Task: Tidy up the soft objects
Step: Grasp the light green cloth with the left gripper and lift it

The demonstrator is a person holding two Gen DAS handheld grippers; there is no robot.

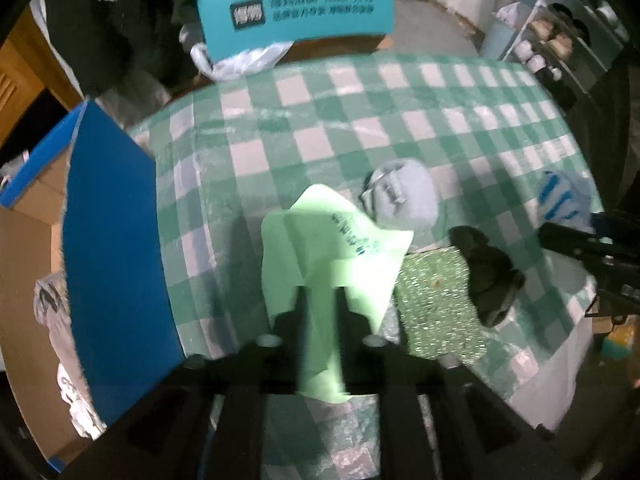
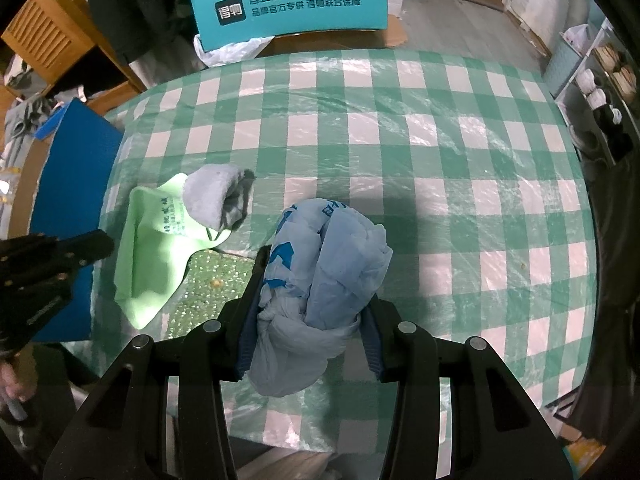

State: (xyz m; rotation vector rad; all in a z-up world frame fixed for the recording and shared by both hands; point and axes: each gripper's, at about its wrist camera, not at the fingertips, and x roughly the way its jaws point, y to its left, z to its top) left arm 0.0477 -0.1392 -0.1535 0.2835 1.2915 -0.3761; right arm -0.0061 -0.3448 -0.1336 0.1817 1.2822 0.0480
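Observation:
A light green plastic bag [image 1: 336, 248] [image 2: 152, 248] lies crumpled on the checked tablecloth [image 2: 400, 140]. One strip of it runs between the fingers of my left gripper [image 1: 322, 296] [image 2: 106, 246], whose jaws stand apart around it. My right gripper [image 2: 316, 280] is shut on a knotted light blue plastic bag [image 2: 328, 248] [image 1: 564, 196] just above the table. A rolled grey sock [image 1: 404, 196] [image 2: 218, 196] rests on the green bag's far edge. A dark soft lump [image 1: 488, 276] lies beside a glittery green pad [image 1: 436, 304] [image 2: 208, 284].
An open box with a blue flap [image 1: 116, 260] [image 2: 72, 184] stands at the table's left edge, with bagged items inside. A teal printed box [image 1: 296, 12] [image 2: 288, 4] stands behind the table. Shelves with cups [image 2: 600, 92] are at the right. A hand [image 2: 12, 388] shows at the lower left.

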